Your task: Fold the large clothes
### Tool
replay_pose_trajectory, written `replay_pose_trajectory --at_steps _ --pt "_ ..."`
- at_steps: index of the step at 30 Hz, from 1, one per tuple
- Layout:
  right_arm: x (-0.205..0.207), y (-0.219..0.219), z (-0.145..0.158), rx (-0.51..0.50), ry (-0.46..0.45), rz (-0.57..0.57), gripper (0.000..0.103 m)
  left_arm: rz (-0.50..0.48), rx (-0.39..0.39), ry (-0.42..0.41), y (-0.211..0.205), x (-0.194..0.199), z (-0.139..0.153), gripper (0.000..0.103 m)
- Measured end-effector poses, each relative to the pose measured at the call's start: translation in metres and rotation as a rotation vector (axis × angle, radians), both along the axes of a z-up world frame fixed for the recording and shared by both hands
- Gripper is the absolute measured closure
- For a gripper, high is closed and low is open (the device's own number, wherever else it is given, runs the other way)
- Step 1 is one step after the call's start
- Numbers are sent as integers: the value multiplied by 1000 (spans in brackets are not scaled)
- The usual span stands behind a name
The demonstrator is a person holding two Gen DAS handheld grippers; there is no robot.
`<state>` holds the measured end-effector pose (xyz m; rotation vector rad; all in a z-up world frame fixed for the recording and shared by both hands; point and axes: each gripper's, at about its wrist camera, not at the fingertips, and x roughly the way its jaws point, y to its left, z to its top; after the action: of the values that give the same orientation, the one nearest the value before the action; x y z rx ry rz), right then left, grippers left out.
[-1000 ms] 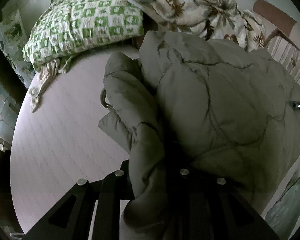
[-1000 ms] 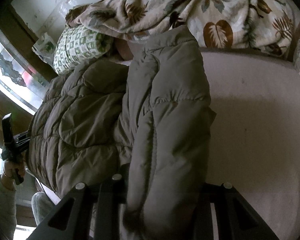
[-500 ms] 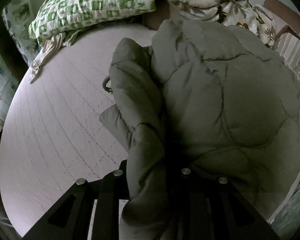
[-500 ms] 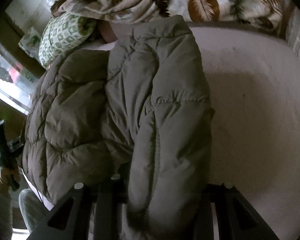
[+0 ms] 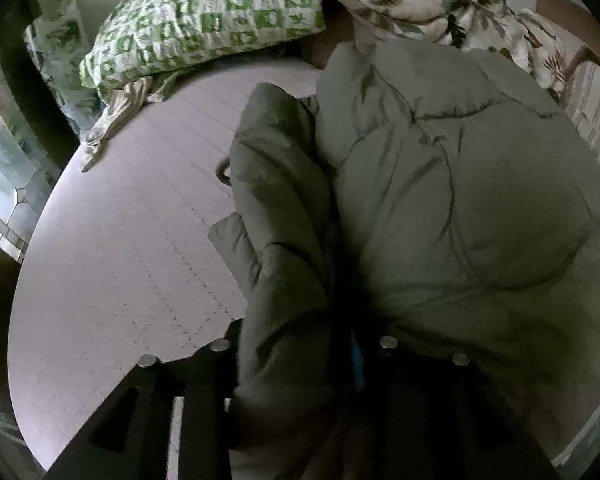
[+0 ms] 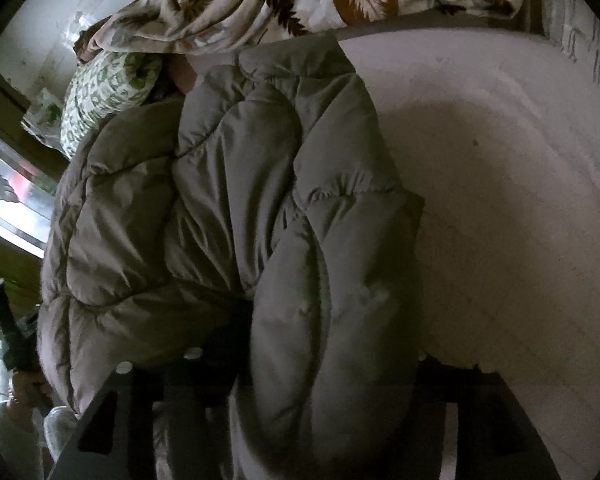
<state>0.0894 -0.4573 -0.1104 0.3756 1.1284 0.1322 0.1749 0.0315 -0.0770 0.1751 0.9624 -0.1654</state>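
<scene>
Left wrist view: a padded grey-green jacket (image 5: 440, 208) lay bunched on the pale quilted mattress (image 5: 112, 264), filling the right half of the picture. One puffy fold of it ran down between the fingers of the left gripper (image 5: 304, 354) at the near edge. The jaws were opening, the fold lying between them; whether the pads pressed on the cloth could not be told, since the fold hid them. At the far left a green-and-white checked pillow (image 5: 204, 20) rested on the bed, and a leaf-print blanket (image 5: 432, 4) lay heaped at the far right, just behind the jacket's collar end.

Right wrist view: the same jacket (image 6: 228, 216) occupied the left and centre, its bare mattress (image 6: 512, 216) showing to the right. A thick sleeve-like roll hung down between the fingers of the right gripper (image 6: 324, 364). These jaws too were opening with the roll between them, and contact of the pads was hidden. The leaf-print blanket (image 6: 300, 4) spread along the far edge, the checked pillow (image 6: 108, 92) at far left. At the near left a hand (image 6: 26, 386) gripped a dark handle.
</scene>
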Motion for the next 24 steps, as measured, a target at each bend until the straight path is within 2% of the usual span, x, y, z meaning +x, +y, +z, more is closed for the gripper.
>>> replay_pose_trajectory --at_steps 4,6,8,11,19,24 --pt "-2 11 10 -37 -8 -15 30 53 -33 -13 7 -7 10 55" --pt "-7 12 14 -47 -17 -20 28 70 -36 -34 8 -14 16 42" --pt "-11 12 20 -58 -29 -21 27 74 -33 -74 6 -26 24 35" --pt "-20 18 32 -67 -60 -35 18 66 -16 -98 3 -34 31 31" --pt "-42 24 63 -92 -128 -73 18 52 -27 -127 -6 -60 46 28" --pt "-69 14 81 -85 -177 -80 17 39 -29 -168 -14 -89 58 17"
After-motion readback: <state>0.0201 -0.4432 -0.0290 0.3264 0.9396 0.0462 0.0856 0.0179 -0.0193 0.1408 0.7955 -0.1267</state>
